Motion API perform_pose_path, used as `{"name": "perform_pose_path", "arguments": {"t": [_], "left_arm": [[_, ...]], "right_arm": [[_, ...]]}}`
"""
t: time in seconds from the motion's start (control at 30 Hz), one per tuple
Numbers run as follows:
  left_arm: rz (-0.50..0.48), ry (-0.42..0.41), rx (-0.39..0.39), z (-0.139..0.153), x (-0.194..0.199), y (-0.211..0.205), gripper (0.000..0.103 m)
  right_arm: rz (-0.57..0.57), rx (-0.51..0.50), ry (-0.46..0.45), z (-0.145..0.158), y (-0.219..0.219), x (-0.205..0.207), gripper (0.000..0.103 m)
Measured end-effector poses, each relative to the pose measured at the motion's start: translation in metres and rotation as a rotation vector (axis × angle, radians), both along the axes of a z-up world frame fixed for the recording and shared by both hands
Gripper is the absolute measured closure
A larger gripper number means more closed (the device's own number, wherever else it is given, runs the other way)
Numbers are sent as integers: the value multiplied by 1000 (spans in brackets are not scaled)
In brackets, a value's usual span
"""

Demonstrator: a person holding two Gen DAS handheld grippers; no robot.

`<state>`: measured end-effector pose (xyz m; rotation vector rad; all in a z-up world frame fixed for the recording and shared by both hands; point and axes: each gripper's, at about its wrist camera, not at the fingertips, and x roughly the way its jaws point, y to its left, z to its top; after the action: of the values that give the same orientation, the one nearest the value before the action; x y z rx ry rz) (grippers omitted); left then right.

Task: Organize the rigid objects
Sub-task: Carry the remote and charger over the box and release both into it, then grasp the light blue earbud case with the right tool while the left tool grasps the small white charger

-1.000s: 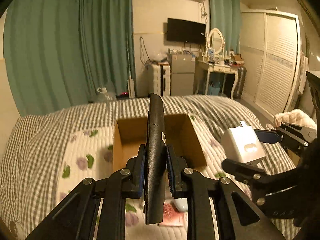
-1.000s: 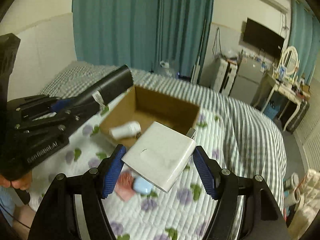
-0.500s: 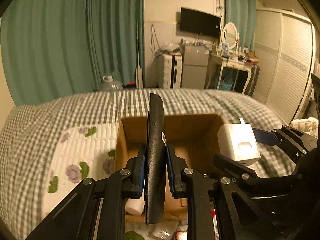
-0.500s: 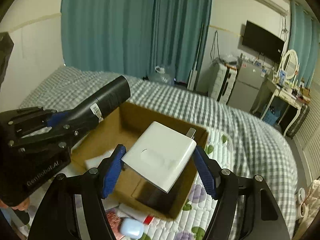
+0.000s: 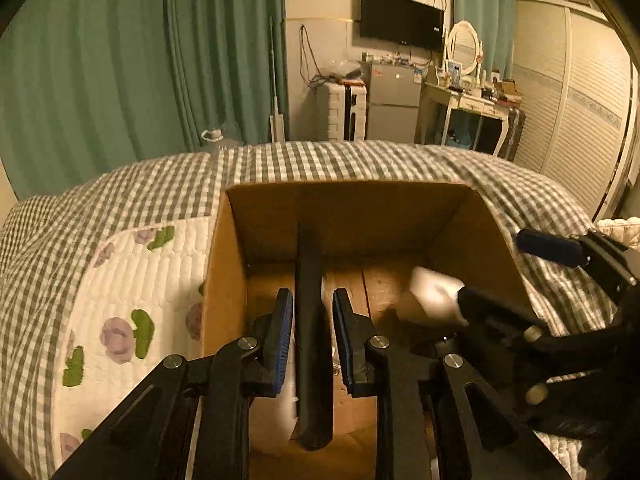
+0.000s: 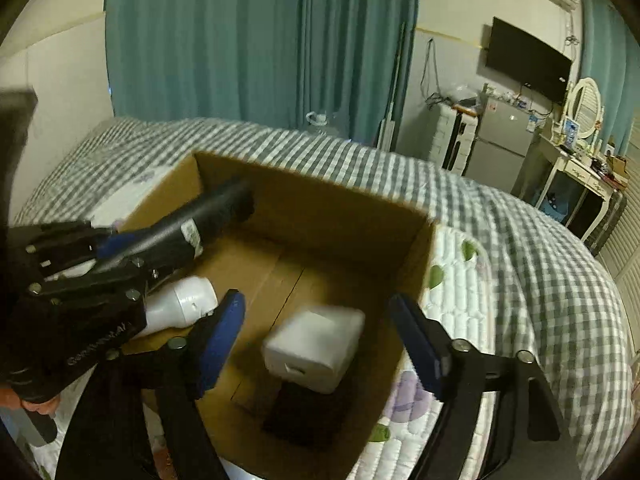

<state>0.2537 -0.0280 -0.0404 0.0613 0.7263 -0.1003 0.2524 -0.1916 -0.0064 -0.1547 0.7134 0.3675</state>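
The cardboard box [image 6: 352, 216] stands open-topped on the bed [image 6: 520, 248], so entry is from above only; its four walls fence every side. Inside, the left side is taken up: a long black device [image 5: 310, 320] runs lengthwise between the parted jaws of the left gripper [image 5: 309, 332], and a white bottle [image 6: 180, 304] lies beneath it against the near left wall. A white charger block [image 6: 316, 344] sits on a dark flat object [image 6: 296, 412] near the right front, below the wide-open right gripper [image 6: 316, 348]. Bare cardboard floor shows in the middle and towards the far wall, between the black device and the charger. Outside the box, the quilted mat [image 5: 132, 292] to its left lies open.
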Motion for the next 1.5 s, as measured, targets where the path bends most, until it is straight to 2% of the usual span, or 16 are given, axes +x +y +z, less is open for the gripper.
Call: {"name": "perform_pose_path", "arguments": {"t": [0.13,0.23,0.33,0.47,0.53,0.57,0.67,0.87,1.07,1.23,1.3,1.4,1.5], "left_arm": [[-3,-49,-1,30,-24,1,51],[-3,-99,12,60,-49,3,50],[-7,-143,-1,89,-77,8,37],[4,-199,-16,117,-114,19,29],[15,-204,-25,122,-125,25,26],[20,-204,-33,122,-132,29,21],[42,-199,-47,115,-145,42,19],[63,-136,-44,72,-161,61,19],[81,-78,5,21,-156,58,19],[71,4,-19,-19,-138,52,19],[68,29,-8,-32,-131,49,19],[59,70,13,-51,-120,43,19],[43,114,18,-63,-112,39,19]], "right_arm": [[-33,1,-25,32,-10,-19,24],[-50,-4,-50,63,-15,-40,24],[-83,-12,-81,98,-19,-67,23],[-135,83,-129,135,-25,-108,10],[-138,102,-115,143,-20,-121,10],[-139,98,-116,145,-17,-128,10],[-151,74,-147,143,-6,-152,9],[-192,-9,-113,96,8,-176,8],[-201,55,26,24,4,-166,9],[-212,76,150,-31,2,-143,9],[-219,79,197,-54,3,-132,12],[-222,73,289,-91,9,-115,27],[-208,92,353,-114,12,-104,33]]}}
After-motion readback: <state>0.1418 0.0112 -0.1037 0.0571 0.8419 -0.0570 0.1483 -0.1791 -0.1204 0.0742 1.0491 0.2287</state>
